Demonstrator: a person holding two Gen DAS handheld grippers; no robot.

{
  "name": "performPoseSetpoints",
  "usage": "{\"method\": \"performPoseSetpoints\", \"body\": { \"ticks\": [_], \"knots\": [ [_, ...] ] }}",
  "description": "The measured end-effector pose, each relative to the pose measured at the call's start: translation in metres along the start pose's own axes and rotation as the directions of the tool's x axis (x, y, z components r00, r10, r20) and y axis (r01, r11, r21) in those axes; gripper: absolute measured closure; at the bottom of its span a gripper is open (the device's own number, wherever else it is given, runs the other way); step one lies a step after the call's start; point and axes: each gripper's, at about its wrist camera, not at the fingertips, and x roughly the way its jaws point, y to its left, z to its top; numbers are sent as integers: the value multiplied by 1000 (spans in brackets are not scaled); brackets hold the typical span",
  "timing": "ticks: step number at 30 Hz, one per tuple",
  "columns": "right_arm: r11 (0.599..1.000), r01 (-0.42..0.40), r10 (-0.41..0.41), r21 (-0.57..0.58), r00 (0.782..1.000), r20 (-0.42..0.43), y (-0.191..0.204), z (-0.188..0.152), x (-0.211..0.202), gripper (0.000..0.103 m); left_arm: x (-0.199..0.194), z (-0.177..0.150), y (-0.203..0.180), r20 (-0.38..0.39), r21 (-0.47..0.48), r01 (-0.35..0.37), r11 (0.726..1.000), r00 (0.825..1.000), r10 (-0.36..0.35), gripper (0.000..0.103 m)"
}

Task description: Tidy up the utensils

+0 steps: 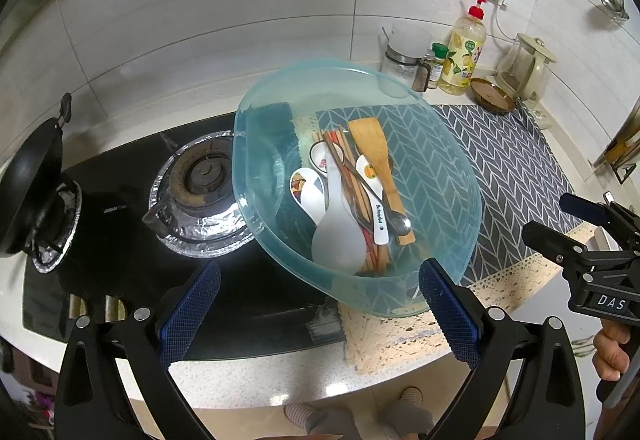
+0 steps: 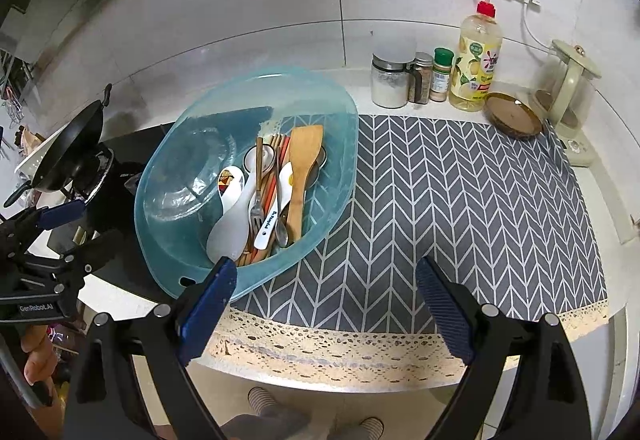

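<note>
A translucent blue basin (image 1: 440, 180) (image 2: 180, 180) sits tilted, partly on the stove and partly on the grey mat. Inside lie a wooden spatula (image 1: 376, 160) (image 2: 304, 168), a white rice paddle (image 1: 336, 228) (image 2: 232, 224), ceramic spoons (image 1: 374, 196) (image 2: 276, 208), chopsticks (image 1: 344, 160) (image 2: 276, 160), a metal spoon (image 1: 400, 222) (image 2: 282, 232) and a fork (image 2: 258, 200). My left gripper (image 1: 320, 280) is open at the basin's near rim, holding nothing. My right gripper (image 2: 326, 272) is open over the mat, its left finger just in front of the basin's rim.
A gas stove burner (image 1: 200, 176) and a black wok (image 1: 32, 180) lie left of the basin. Jars (image 2: 390, 80), a dish soap bottle (image 2: 476, 56), a brown dish (image 2: 512, 116) and a kettle (image 2: 568, 92) line the back wall. The chevron mat (image 2: 460, 200) stretches right.
</note>
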Motion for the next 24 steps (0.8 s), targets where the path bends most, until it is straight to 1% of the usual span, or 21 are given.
{"method": "performPoseSetpoints", "body": {
  "ticks": [24],
  "knots": [
    [1000,1,-1,-8,1000,-4,1,5,3,15,3,3,-3,-2,3,5,1000,1000,-5,4]
  ]
}}
